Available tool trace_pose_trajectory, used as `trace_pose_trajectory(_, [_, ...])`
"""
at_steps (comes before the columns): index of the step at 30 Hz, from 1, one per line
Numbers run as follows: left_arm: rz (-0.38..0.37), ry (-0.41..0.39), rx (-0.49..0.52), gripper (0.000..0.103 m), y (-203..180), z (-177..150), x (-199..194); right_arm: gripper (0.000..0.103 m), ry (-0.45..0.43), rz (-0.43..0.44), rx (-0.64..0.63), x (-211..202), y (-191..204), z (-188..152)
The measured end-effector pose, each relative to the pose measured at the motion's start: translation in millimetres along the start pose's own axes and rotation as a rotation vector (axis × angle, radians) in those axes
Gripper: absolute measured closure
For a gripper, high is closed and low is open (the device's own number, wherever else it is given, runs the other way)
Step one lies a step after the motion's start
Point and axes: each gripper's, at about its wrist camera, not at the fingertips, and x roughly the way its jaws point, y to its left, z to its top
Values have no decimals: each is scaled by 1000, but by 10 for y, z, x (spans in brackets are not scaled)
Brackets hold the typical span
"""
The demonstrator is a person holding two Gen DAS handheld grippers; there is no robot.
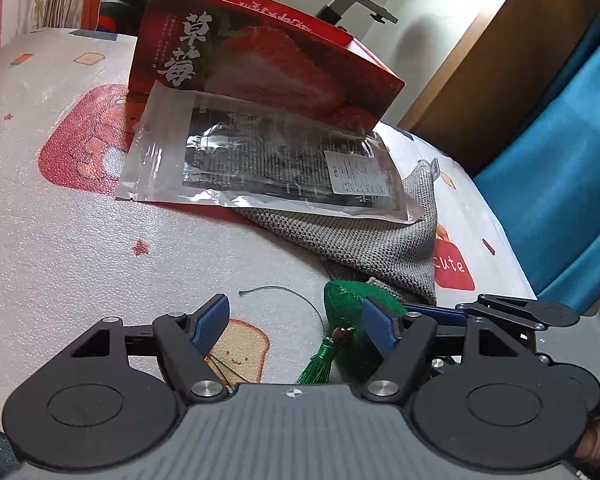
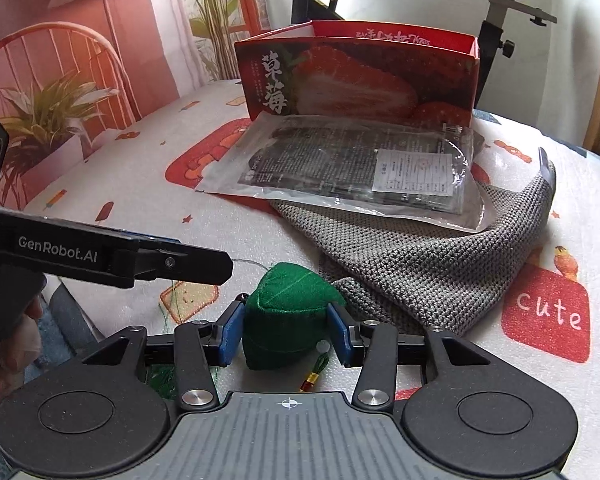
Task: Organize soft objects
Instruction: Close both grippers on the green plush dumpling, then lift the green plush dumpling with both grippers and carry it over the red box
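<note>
Right gripper (image 2: 286, 330) angled down over printed table cover (image 2: 120, 184), blue pads closed against green plush pouch (image 2: 288, 312), left gripper (image 1: 296, 320) alongside, parted, holding nothing.

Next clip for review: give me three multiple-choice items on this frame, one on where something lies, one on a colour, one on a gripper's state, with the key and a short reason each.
1. The clear plastic packet lies:
A. inside the red box
B. partly on the grey knitted cloth, in front of the red box
C. beneath the cloth

2. The stuffed pouch between the right gripper's fingers is:
A. green
B. yellow
C. white

3. The left gripper is:
A. shut on the cloth
B. shut on the packet
C. open, fingers apart over the mat

Key: 1 B, its edge overlaps the grey knitted cloth before the red box. 2 A, green fabric. 3 C, only the printed mat and a thin cord show between them.
</note>
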Motion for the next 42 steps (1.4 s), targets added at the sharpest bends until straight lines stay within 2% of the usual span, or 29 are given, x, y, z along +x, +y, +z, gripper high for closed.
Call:
trace_pose_trajectory(2, [-13, 6, -5, 28, 2, 13, 38, 49, 5, -15, -34, -17, 21, -22])
trace_pose_trajectory(9, [-66, 28, 13, 28, -152, 45, 148, 45, 10, -24, -29, -115, -89, -158])
trace_pose_trajectory(13, [-111, 57, 17, 28, -257, 66, 259, 48, 0, -8, -26, -105, -105, -181])
trace_pose_trajectory(14, [-116, 63, 30, 28, -286, 67, 280, 52, -2, -2, -34, -95, -93, -180])
trace_pose_trajectory(19, [-111, 97, 21, 31, -264, 55, 387, 58, -2, 26, -49, -31, -37, -171])
trace_pose_trajectory(23, [-116, 112, 32, 40, -245, 38, 461, 58, -7, 38, -46, -8, -45, -177])
trace_pose_trajectory(25, [-140, 110, 34, 46, -232, 35, 463, 58, -6, 42, -40, 8, -61, -176])
trace_pose_trajectory(29, [-151, 102, 56, 49, -238, 17, 446, 58, 4, 41, -35, 53, -63, -186])
trace_pose_trajectory(36, [-156, 42, 66, 50, -247, 77, 256, 61, -33, 33, -56, 22, 11, -163])
trace_pose_trajectory(42, [-159, -21, 69, 50, -265, 316, -4, 61, -95, 39, -86, -113, 85, 59])
